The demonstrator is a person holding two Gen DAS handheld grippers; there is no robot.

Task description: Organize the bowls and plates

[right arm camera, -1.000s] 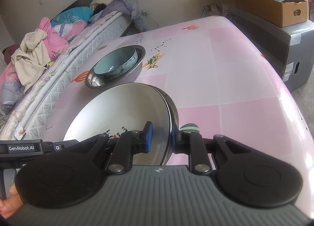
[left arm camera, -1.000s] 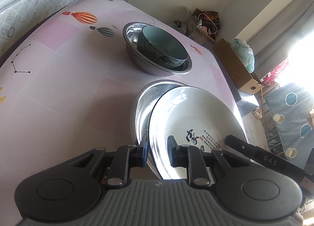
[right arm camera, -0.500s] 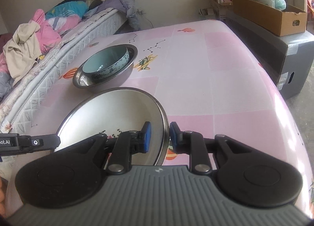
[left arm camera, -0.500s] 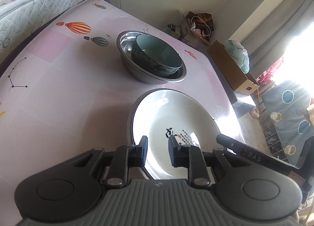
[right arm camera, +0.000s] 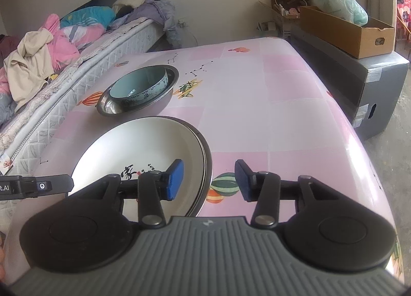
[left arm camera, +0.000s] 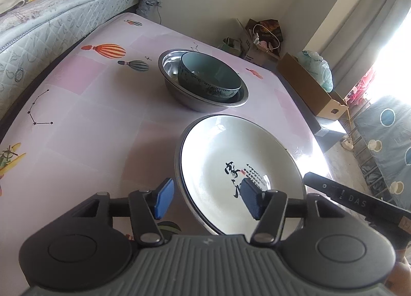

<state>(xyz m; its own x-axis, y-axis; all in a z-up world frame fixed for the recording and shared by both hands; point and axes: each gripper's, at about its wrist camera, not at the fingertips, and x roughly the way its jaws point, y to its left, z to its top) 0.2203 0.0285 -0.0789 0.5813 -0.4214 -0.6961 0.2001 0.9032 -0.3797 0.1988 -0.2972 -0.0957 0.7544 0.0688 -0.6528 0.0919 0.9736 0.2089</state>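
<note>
A white plate with black writing (left arm camera: 231, 157) lies nested in a steel plate (left arm camera: 179, 172) on the pink tablecloth (left arm camera: 90, 126); it also shows in the right wrist view (right arm camera: 138, 149). My left gripper (left arm camera: 206, 199) is open, its jaws either side of the plates' near rim. My right gripper (right arm camera: 208, 180) is open, straddling the opposite rim. Behind, a teal patterned bowl (left arm camera: 209, 77) sits in a steel basin (left arm camera: 169, 64), also seen in the right wrist view (right arm camera: 140, 88).
A mattress (left arm camera: 51, 21) with heaped clothes (right arm camera: 38, 59) borders one side of the table. A cardboard box (right arm camera: 346, 31) on a grey crate (right arm camera: 364, 82) stands beyond the table's other edge. Bags and clutter (left arm camera: 262, 36) lie by the wall.
Both grippers lowered the white plate flat into the steel plate, then opened and let go of the rims. Both have drawn back a little.
</note>
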